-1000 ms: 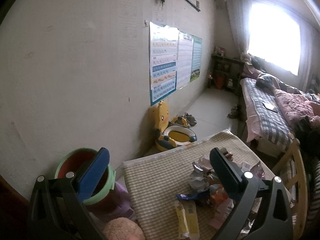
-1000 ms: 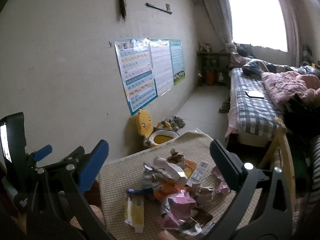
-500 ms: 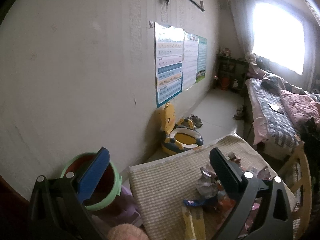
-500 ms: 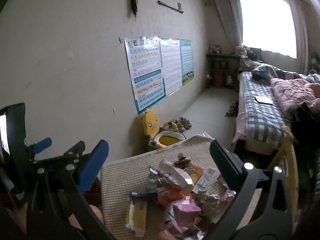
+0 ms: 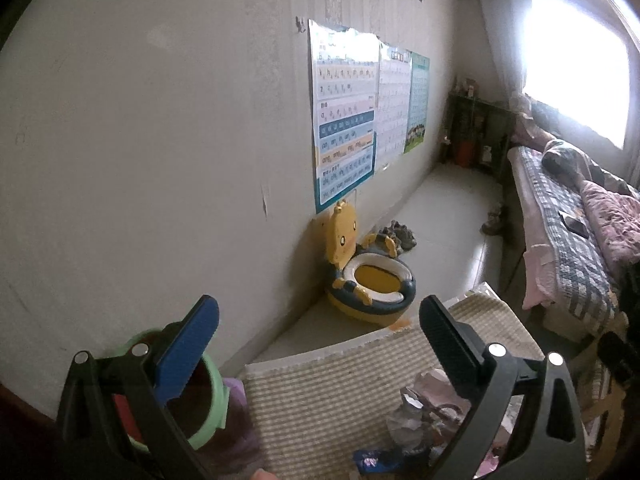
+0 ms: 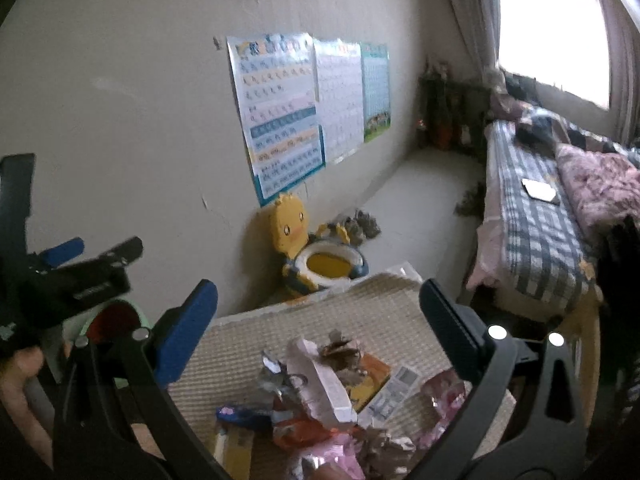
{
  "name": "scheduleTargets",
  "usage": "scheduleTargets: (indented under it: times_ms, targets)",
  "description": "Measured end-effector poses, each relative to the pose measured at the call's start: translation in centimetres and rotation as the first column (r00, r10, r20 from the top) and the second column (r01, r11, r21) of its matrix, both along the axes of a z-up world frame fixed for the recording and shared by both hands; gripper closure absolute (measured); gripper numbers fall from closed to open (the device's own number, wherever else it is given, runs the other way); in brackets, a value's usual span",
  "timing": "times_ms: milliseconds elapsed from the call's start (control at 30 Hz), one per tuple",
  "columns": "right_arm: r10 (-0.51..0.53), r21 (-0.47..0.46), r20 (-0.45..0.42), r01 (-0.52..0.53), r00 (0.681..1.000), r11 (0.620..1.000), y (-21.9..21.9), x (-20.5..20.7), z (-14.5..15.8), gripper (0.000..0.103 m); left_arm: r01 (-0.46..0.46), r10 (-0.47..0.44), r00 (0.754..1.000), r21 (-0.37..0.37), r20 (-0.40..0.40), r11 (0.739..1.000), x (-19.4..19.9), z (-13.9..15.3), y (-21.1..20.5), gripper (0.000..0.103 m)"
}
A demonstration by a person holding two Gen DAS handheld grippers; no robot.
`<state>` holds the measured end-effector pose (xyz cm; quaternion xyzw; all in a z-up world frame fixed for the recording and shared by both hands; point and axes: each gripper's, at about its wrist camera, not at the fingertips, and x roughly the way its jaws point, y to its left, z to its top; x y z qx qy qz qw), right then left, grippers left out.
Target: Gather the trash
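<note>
Left gripper [image 5: 318, 326] open above checkered table [image 5: 328, 392]; wrapper pile [image 5: 416, 420] lower right; green-rimmed bin [image 5: 214, 392] left.

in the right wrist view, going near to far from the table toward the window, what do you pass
trash pile → checked tablecloth → yellow duck potty → shoes on the floor → dark shelf in the far corner → window

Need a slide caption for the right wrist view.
Open right gripper above crumpled wrappers piled on a beige checked tablecloth, yellow duck potty behind.
</note>
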<state>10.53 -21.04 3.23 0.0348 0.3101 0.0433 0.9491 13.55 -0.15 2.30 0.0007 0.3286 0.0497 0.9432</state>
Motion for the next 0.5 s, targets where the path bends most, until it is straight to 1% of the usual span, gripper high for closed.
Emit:
scheduleTargets:
  times_ms: [67,133,200,267,300,367,433,500]
  targets:
    - [0.01,-0.028,0.002,-0.01,1.0,1.0,0.3,-0.1,0.1,0.003,0.004,-0.004,1.0,0.005,-0.001,1.0,-0.1,0.5,0.2,0.008]
    - [0.033,-0.069,0.026,-0.032,0.999,0.997,1.0,-0.7,-0.4,0.003,0.006,-0.006,1.0,0.008,0.03,1.0,-0.9,0.4,0.5,0.008]
    - [0.056,-0.083,0.062,-0.05,0.996,0.995,1.7,-1.5,-1.1,0.003,0.006,-0.006,0.998,0.001,0.061,1.0,-1.9,-0.6,1.0,0.008]
    - [0.087,-0.079,0.081,-0.081,0.993,0.994,2.5,-3.1,-2.4,0.003,0.001,0.0,0.996,-0.014,0.086,1.0,-3.3,-1.5,1.6,0.008]
    - [0.093,-0.08,0.077,-0.087,0.993,0.993,2.9,-3.9,-2.7,0.003,-0.004,0.005,0.995,-0.02,0.095,1.0,-4.4,-2.0,1.9,0.008]
    - [0.086,-0.064,0.053,-0.083,0.995,0.995,3.6,-6.1,-2.9,0.003,-0.02,0.02,0.997,-0.009,0.076,1.0,-6.0,-2.2,2.3,0.008]
    - [0.093,-0.039,0.019,-0.093,0.995,0.995,3.7,-7.2,-2.5,0.003,0.003,-0.002,0.998,-0.024,0.057,1.0,-8.2,-1.6,2.2,0.008]
    - [0.092,-0.049,0.031,-0.091,0.995,0.995,3.8,-8.9,-1.6,0.003,0.021,-0.019,0.997,-0.026,0.071,0.999,-9.6,-0.9,2.0,0.008]
